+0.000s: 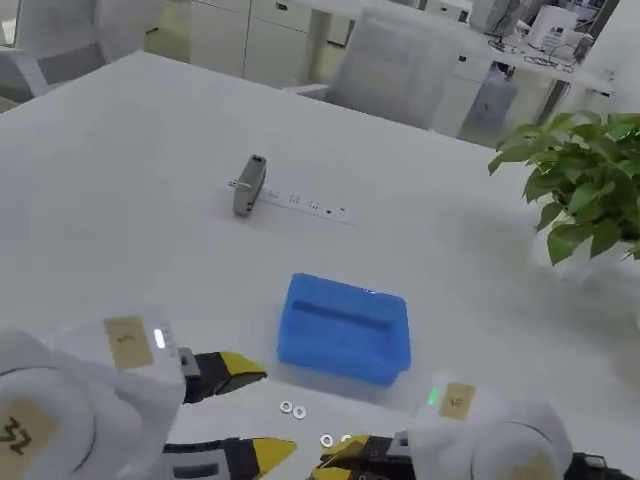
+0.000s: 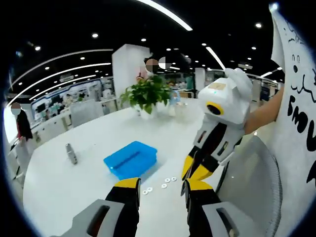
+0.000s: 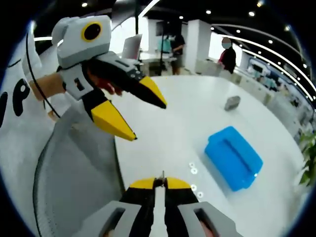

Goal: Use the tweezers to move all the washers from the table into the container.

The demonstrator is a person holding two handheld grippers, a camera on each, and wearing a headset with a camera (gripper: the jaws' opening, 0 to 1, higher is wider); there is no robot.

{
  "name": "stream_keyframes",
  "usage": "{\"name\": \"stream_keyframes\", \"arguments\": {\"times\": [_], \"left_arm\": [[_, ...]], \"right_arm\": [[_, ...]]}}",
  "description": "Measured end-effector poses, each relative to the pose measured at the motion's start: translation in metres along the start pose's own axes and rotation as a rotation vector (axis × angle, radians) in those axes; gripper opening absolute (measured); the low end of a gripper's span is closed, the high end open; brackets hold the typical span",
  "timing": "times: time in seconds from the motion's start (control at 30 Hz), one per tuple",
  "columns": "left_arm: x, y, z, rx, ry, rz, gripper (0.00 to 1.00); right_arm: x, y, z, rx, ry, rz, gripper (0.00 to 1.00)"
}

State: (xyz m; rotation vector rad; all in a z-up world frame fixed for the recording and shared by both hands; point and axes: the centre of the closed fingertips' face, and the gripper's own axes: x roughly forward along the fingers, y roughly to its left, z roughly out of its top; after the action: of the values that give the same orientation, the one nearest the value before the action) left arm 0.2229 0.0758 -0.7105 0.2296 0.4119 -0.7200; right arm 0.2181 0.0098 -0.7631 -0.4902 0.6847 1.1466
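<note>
Left gripper (image 2: 163,186) is hovering, jaws spread; right gripper (image 3: 161,183) is pinching the tweezers (image 3: 163,175) near washers (image 1: 293,409) beside the blue container (image 1: 345,328).

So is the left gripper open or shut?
Open. In its own view the left gripper has its jaws well apart, holding nothing.

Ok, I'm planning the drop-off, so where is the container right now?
In the head view the blue container sits on the white table, centre-right, just beyond the washers and nearer than the power strip.
</note>
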Motion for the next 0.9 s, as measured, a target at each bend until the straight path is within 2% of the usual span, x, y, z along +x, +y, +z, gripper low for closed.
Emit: {"name": "stream_keyframes", "arguments": {"times": [0.07,0.1,0.17,0.2,0.23,0.27,0.33,0.43,0.57,0.6,0.63,0.7,0.77,0.9], "left_arm": [[-0.008,0.013,-0.014,-0.005,0.028,0.071,0.37],[-0.015,0.023,-0.024,-0.005,0.041,0.13,0.36],[-0.022,0.033,-0.037,-0.026,0.06,0.18,0.32],[-0.024,0.036,-0.041,-0.024,0.069,0.195,0.3],[-0.028,0.041,-0.045,-0.019,0.076,0.23,0.31],[-0.028,0.042,-0.047,-0.017,0.076,0.235,0.31],[-0.028,0.042,-0.053,-0.054,0.083,0.247,0.32],[-0.024,0.044,-0.059,-0.075,0.093,0.276,0.37],[-0.023,0.056,-0.065,0.01,0.134,0.378,0.41],[-0.024,0.058,-0.068,0.045,0.16,0.399,0.4],[-0.025,0.059,-0.069,0.056,0.164,0.411,0.39],[-0.023,0.059,-0.074,0.04,0.171,0.4,0.39],[-0.022,0.059,-0.081,0.02,0.205,0.39,0.41],[-0.021,0.06,-0.085,0.046,0.227,0.4,0.4]], "right_arm": [[0.003,-0.005,0.001,0.006,0.006,0.001,0.02],[0.004,-0.007,0.001,0.006,0.011,0.001,0.02],[0.008,-0.012,0.0,0.008,0.022,0.002,0.01],[0.01,-0.014,0.001,0.011,0.028,0.005,0.01],[0.01,-0.014,0.001,0.011,0.031,0.007,0.01],[0.012,-0.015,0.001,0.01,0.037,0.01,0.01],[0.016,-0.02,0.0,-0.006,0.056,0.008,0.01],[0.021,-0.029,0.002,-0.009,0.071,0.008,0.01],[0.032,-0.04,0.004,-0.023,0.096,0.008,0.01],[0.034,-0.043,0.004,-0.028,0.101,0.008,0.01],[0.038,-0.046,0.005,-0.037,0.109,0.009,0.01],[0.043,-0.051,0.006,-0.043,0.116,0.014,0.01],[0.048,-0.055,0.008,-0.053,0.123,0.021,0.01],[0.06,-0.063,0.011,-0.072,0.148,0.039,0.02]]}}
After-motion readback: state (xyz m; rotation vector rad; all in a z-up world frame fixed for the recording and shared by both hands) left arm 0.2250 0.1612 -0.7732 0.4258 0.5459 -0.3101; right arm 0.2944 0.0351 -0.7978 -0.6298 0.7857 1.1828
